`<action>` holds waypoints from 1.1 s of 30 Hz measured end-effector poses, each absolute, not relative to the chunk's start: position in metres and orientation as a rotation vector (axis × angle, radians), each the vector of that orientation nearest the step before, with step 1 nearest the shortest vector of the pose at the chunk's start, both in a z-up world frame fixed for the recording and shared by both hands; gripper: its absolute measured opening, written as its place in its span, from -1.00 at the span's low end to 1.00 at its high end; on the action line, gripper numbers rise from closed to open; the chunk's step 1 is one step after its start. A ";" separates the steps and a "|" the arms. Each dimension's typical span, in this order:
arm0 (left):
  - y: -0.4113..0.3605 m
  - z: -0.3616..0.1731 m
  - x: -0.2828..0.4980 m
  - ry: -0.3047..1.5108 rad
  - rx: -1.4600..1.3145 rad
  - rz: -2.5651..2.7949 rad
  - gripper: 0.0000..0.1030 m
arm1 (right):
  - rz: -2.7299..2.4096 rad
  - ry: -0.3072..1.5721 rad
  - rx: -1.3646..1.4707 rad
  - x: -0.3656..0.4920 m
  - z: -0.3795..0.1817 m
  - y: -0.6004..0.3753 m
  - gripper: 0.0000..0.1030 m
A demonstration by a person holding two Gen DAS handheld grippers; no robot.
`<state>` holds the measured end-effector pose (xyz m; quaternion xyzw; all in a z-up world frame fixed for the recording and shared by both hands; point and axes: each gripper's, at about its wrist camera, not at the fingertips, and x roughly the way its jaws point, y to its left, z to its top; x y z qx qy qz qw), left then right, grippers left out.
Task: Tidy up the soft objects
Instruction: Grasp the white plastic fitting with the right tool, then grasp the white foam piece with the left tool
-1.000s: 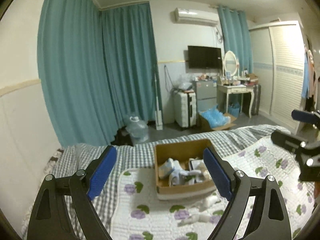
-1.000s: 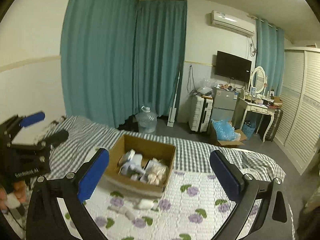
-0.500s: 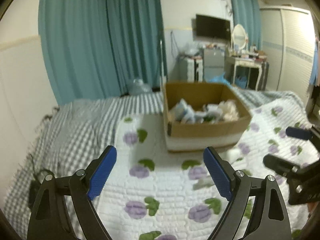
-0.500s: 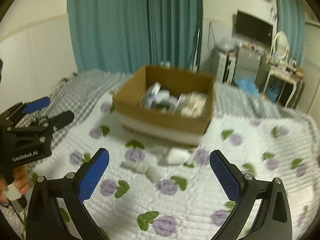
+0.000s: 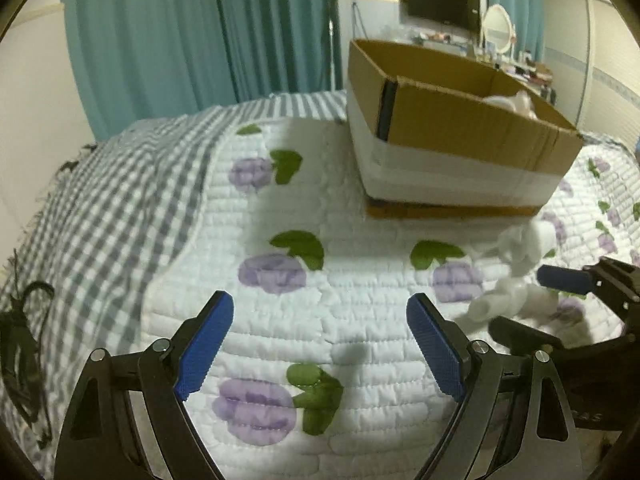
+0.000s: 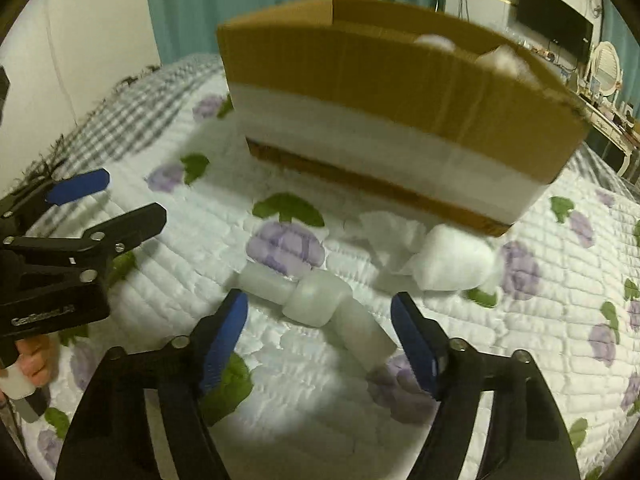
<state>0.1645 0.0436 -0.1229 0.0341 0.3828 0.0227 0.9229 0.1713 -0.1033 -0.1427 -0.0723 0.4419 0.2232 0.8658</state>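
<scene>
White foam pieces (image 6: 316, 300) lying loose on the floral quilt (image 6: 560, 320) just in front of the cardboard box (image 6: 360, 80) — probably waiting to join the soft things already inside. Hovering low over them with the right gripper (image 6: 320, 324), jaws spread wide and gripping nothing, straddling the jointed foam roll for a likely pinch. Holding the left gripper (image 5: 320, 340) off to the side, likewise spread and empty — leaving room.
</scene>
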 end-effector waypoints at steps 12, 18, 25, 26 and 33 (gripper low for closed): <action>0.043 -0.136 0.163 0.816 0.078 0.028 0.74 | 0.463 0.922 -0.141 0.161 -0.142 -0.107 -0.49; 0.040 -0.123 0.150 0.805 0.073 0.032 0.74 | 0.444 0.869 -0.100 0.142 -0.114 -0.129 -0.52; 0.007 -0.097 0.141 0.752 0.126 -0.003 0.74 | 0.378 0.779 -0.118 0.132 -0.064 -0.174 -0.52; 0.000 -0.093 0.142 0.750 0.124 -0.014 0.74 | 0.366 0.771 -0.127 0.134 -0.059 -0.179 -0.52; -0.061 -0.087 0.163 0.761 0.127 -0.063 0.74 | 0.285 0.769 -0.183 0.162 -0.048 -0.229 -0.52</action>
